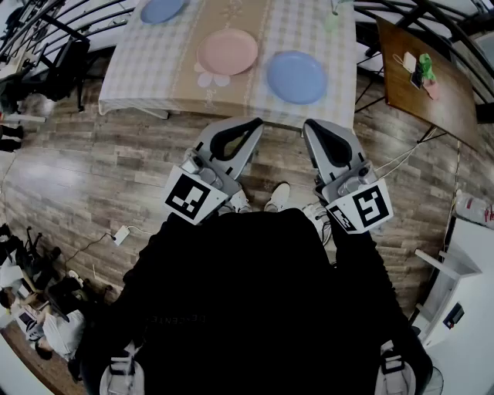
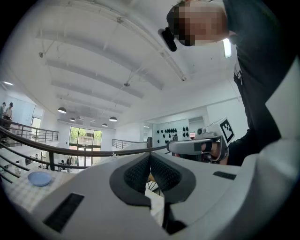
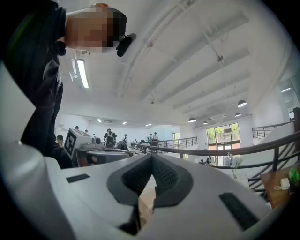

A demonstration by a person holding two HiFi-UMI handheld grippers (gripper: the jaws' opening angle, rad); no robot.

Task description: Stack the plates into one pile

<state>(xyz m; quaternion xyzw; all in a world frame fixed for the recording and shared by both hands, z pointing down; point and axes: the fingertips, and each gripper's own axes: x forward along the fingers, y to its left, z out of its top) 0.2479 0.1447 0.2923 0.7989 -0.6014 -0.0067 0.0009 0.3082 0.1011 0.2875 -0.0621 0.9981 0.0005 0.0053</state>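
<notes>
Three plates lie apart on the checked tablecloth (image 1: 139, 69): a pink plate (image 1: 227, 52) in the middle, a blue plate (image 1: 296, 76) to its right near the front edge, and a second blue plate (image 1: 162, 9) at the far left. One blue plate (image 2: 40, 178) also shows in the left gripper view. Both grippers are held level in front of the person, short of the table. My left gripper (image 1: 252, 123) (image 2: 150, 157) is shut with nothing in it. My right gripper (image 1: 311, 125) (image 3: 151, 157) is shut and empty too.
A brown wooden side table (image 1: 432, 92) with small green items stands right of the plate table. A white cabinet (image 1: 463, 270) is at the lower right. Chairs (image 1: 54, 62) stand at the left. A cable and adapter (image 1: 120, 234) lie on the wooden floor.
</notes>
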